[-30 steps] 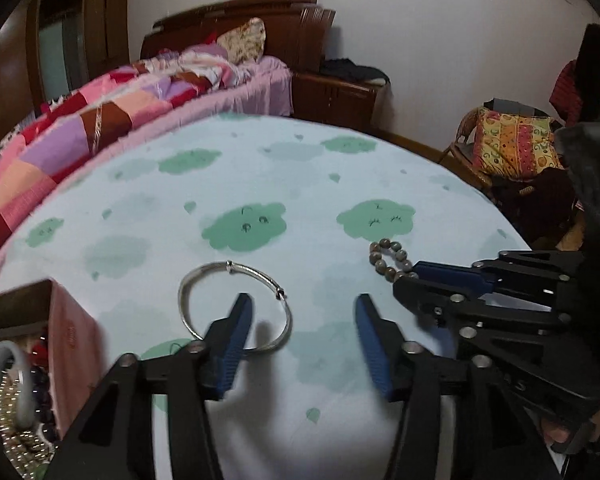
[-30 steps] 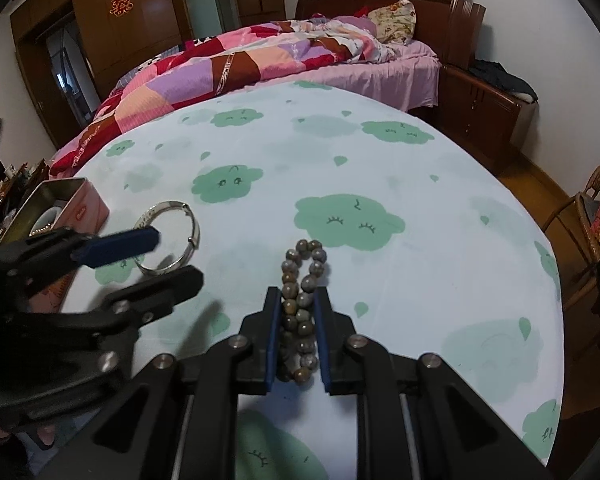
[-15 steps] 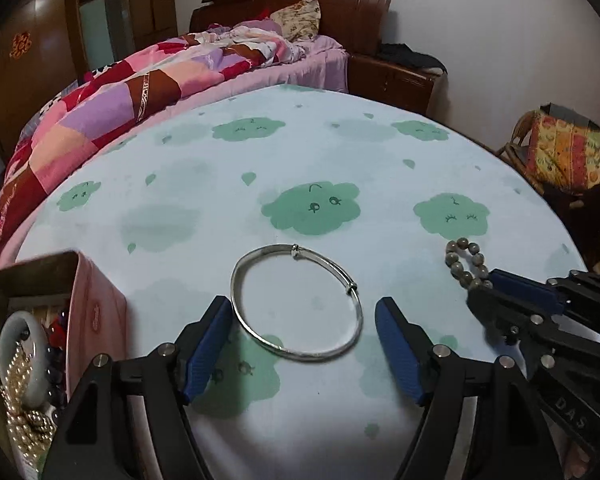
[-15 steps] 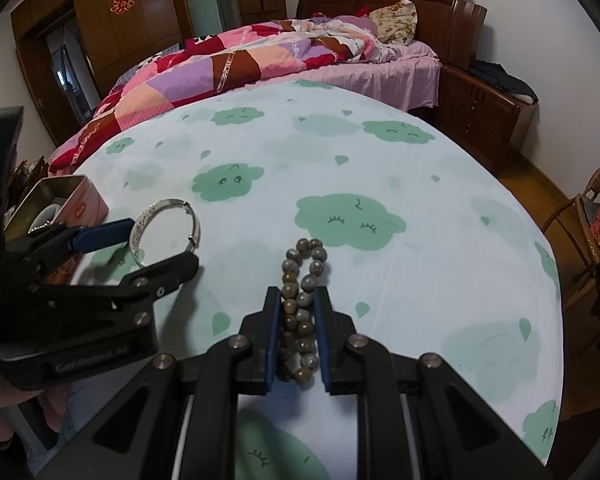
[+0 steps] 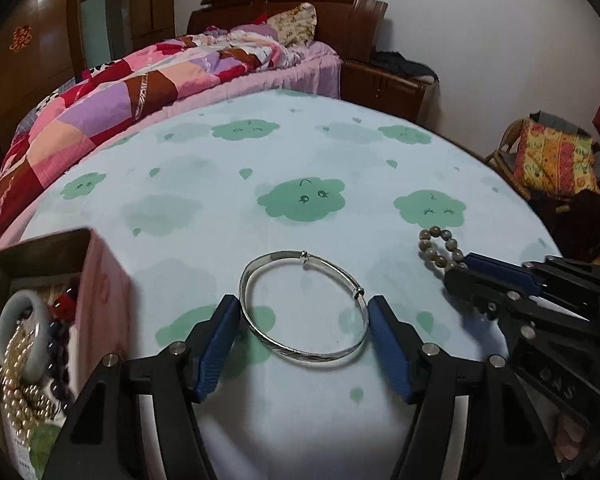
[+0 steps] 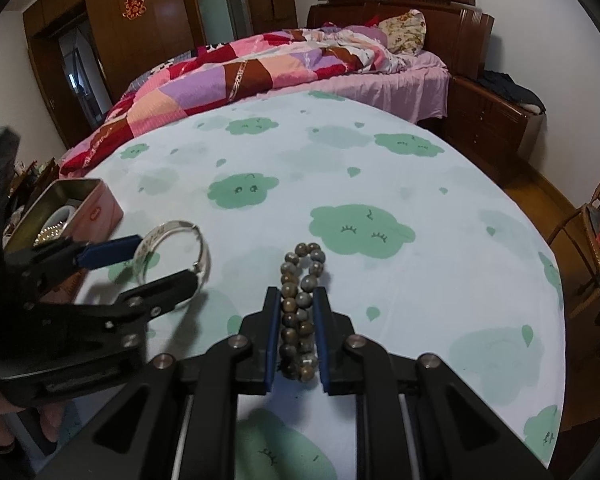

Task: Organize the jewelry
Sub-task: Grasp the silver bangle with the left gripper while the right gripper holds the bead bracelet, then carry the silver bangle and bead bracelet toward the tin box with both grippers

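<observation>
Left wrist view: the silver bangle [image 5: 304,306] lies flat on the counter [image 5: 340,168] squarely between the closing left gripper [image 5: 300,344] fingers, right of the tin [image 5: 36,248], while the right gripper [image 6: 296,332] clamps the bead bracelet [image 6: 300,304].

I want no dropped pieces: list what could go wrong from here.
1. The left claw is closing around the thin silver bangle, which lies flat on the cloud-print cloth; the pads may slide over it.
2. The right claw pinches the grey-brown bead bracelet folded double; a strand could slip out.
</observation>
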`<state>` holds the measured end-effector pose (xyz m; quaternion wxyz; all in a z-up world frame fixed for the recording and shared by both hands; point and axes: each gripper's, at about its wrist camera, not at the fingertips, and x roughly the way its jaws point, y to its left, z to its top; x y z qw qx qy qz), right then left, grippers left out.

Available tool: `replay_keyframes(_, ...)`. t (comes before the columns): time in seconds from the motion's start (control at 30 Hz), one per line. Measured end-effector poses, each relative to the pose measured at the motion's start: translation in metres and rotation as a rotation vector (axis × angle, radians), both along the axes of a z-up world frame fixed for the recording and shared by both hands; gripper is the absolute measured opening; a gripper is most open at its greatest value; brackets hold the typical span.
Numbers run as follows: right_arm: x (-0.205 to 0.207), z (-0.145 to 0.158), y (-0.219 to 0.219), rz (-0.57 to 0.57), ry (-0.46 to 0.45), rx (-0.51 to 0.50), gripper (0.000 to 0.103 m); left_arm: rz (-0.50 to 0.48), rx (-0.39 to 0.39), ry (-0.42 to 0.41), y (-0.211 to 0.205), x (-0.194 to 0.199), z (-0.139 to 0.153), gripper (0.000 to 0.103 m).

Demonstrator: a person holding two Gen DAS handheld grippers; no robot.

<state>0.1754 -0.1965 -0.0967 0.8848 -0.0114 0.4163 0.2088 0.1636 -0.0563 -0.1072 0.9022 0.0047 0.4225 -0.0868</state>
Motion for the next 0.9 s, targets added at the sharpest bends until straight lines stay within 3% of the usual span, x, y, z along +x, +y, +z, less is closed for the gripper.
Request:
replay_keyframes(0.6, -0.018, 0.02, 0.004, 0.003, -0.16, 0.005, 0.019, -0.009, -0.1, -0.149, 0.024, -0.055, 0.046, 0.065)
replay_keyframes(0.63, -0.019, 0.021, 0.005, 0.003, -0.168, 0.001, 0.019, -0.011, -0.105, -0.151, 0.026, -0.057, 0.047, 0.063)
replay_keyframes(0.67, -0.019, 0.021, 0.006, 0.004, -0.173, -0.003, 0.019, -0.013, -0.113, -0.154, 0.028, -0.058, 0.048, 0.047)
replay_keyframes(0.7, -0.019, 0.021, 0.007, 0.004, -0.177, -0.009, 0.019, -0.023, -0.125, -0.144, 0.03, -0.058, 0.048, 0.037)
replay_keyframes(0.9, -0.02, 0.021, 0.01, 0.003, -0.183, -0.03, 0.019, -0.024, -0.147, -0.116, 0.036, -0.057, 0.043, 0.035)
